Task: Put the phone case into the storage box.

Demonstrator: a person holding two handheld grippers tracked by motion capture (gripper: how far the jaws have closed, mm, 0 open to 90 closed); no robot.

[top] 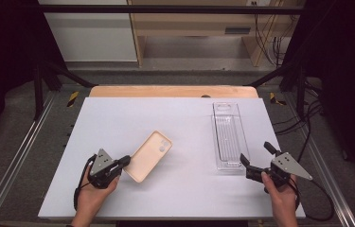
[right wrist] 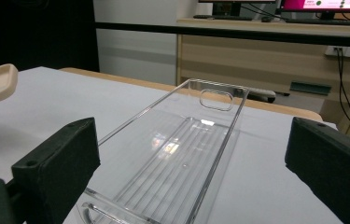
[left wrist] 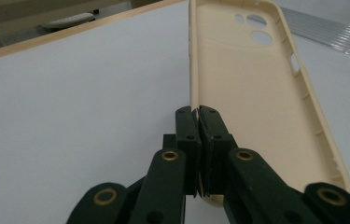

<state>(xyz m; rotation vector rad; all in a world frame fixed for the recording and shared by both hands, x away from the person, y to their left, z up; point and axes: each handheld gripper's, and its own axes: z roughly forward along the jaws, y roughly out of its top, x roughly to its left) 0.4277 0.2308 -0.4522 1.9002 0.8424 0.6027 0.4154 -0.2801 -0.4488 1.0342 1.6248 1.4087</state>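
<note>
Presently on the white bench top (top: 118, 123): one beige phone case (top: 148, 155), lying slantwise near the front-left part, open side up, camera cut-outs toward the far end. One clear plastic tray (top: 228, 137), long and ribbed, set lengthwise toward the right edge, well apart from the case; nothing lies between the two. Wooden strip along the far edge of the bench; shelving and cables beyond it.

Hard to make out: whether the case's far end rests on the bench or is lifted clear. In the right gripper view the case is cut off at the left border, one corner visible; the tray's near end is cut off at the bottom.

Left gripper (top: 124, 162): jaws pinched on the case's near rim, thin wall between the pads, hand low near the front-left corner. Right gripper (top: 255, 158): jaws spread wide, holding nothing, pointed along the tray just short of its near end, hand by the front-right corner.
</note>
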